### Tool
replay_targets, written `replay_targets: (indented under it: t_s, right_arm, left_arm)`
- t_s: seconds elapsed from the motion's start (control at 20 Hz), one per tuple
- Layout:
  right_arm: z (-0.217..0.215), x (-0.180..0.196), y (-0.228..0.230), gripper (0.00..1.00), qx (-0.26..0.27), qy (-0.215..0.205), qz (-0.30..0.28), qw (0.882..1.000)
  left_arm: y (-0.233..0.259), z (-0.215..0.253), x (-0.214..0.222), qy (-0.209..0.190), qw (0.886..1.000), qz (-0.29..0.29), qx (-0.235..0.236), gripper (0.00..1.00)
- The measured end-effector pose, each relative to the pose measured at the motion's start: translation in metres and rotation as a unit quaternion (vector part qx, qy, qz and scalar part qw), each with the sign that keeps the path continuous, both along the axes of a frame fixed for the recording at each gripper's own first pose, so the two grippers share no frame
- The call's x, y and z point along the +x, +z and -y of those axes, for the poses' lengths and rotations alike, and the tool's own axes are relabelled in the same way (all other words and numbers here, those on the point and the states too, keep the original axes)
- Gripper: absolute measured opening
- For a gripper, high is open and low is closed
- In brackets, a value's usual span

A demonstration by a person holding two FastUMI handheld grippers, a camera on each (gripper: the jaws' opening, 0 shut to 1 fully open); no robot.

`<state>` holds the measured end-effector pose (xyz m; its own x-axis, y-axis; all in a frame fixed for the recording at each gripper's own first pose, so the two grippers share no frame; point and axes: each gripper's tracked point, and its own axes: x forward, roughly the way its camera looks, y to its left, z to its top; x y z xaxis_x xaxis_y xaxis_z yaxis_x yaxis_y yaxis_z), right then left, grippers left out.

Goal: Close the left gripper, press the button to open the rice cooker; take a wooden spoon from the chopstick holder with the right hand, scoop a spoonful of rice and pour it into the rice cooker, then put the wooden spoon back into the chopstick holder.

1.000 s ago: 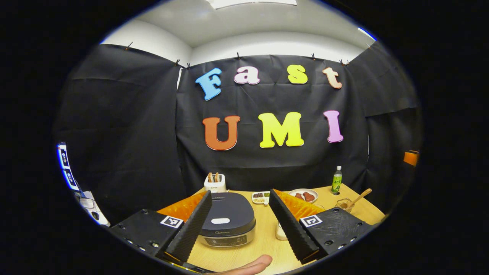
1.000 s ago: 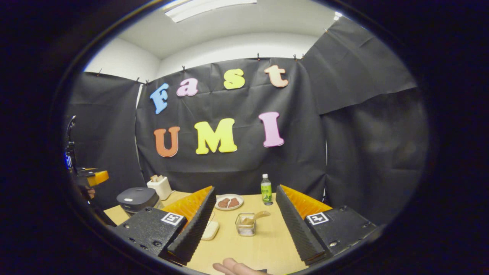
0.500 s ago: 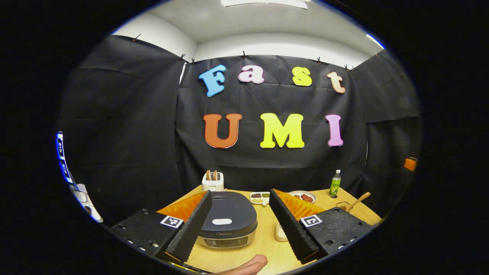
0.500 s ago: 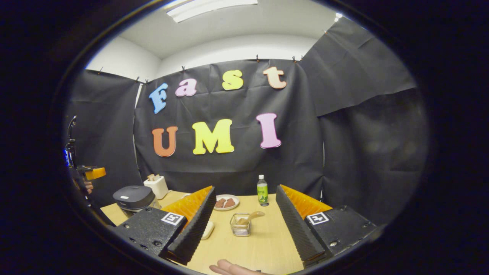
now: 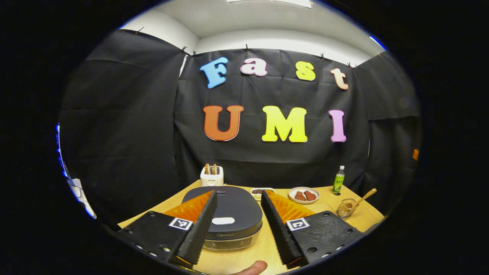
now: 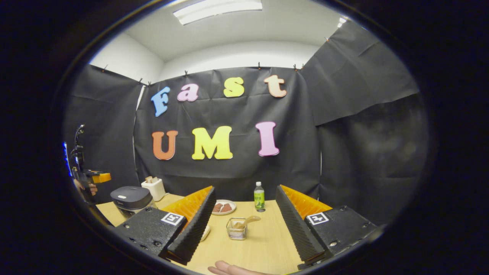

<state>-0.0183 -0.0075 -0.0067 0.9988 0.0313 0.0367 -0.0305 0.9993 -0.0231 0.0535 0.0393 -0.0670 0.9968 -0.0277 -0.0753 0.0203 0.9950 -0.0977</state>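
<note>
the left tongs (image 5: 236,225) are hanging spread above the closed rice cooker (image 5: 229,217) on the counter (image 6: 259,244); the right tongs (image 6: 248,223) are gaping wide, framing the chopstick holder (image 6: 236,229), where the wooden spoon (image 6: 248,220) is leaning; the white button (image 5: 223,220) is sitting untouched.

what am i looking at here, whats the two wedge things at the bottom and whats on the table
Each picture comes from a camera riding on a hand-held gripper a person carries; the wedges are its two fingers. In the left gripper view, the left hand-held gripper is open, with the closed rice cooker between its fingers. In the right gripper view, the right hand-held gripper is open, facing the chopstick holder with its wooden spoon. The table also carries a toaster, a plate and a bottle. Nothing is held.
</note>
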Motion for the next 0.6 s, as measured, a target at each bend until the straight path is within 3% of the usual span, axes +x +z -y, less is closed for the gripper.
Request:
replay_targets:
  t_s: [0.05, 0.25, 0.4, 0.5, 0.6]
  right_arm:
    - [0.000, -0.001, -0.001, 1.00, -0.001, 0.001, 0.000, 1.000]
    - [-0.002, 0.001, -0.001, 1.00, -0.007, 0.001, -0.001, 1.000]
    - [-0.005, 0.000, -0.004, 1.00, -0.004, 0.007, 0.000, 1.000]
    - [-0.004, 0.001, -0.011, 1.00, -0.007, 0.009, -0.001, 1.000]
    - [-0.005, 0.002, -0.020, 1.00, -0.013, 0.012, -0.010, 1.000]
  left_arm:
    - [-0.004, -0.003, 0.005, 0.004, 1.000, -0.002, 0.004, 0.56]
    - [-0.025, 0.000, 0.020, -0.012, 0.999, -0.030, 0.003, 0.58]
    - [-0.056, -0.001, 0.027, -0.017, 0.996, -0.090, -0.002, 0.08]
    - [-0.071, -0.020, 0.038, 0.015, 0.993, -0.113, 0.008, 0.04]
    - [-0.089, -0.018, 0.040, 0.017, 0.990, -0.143, 0.004, 0.00]
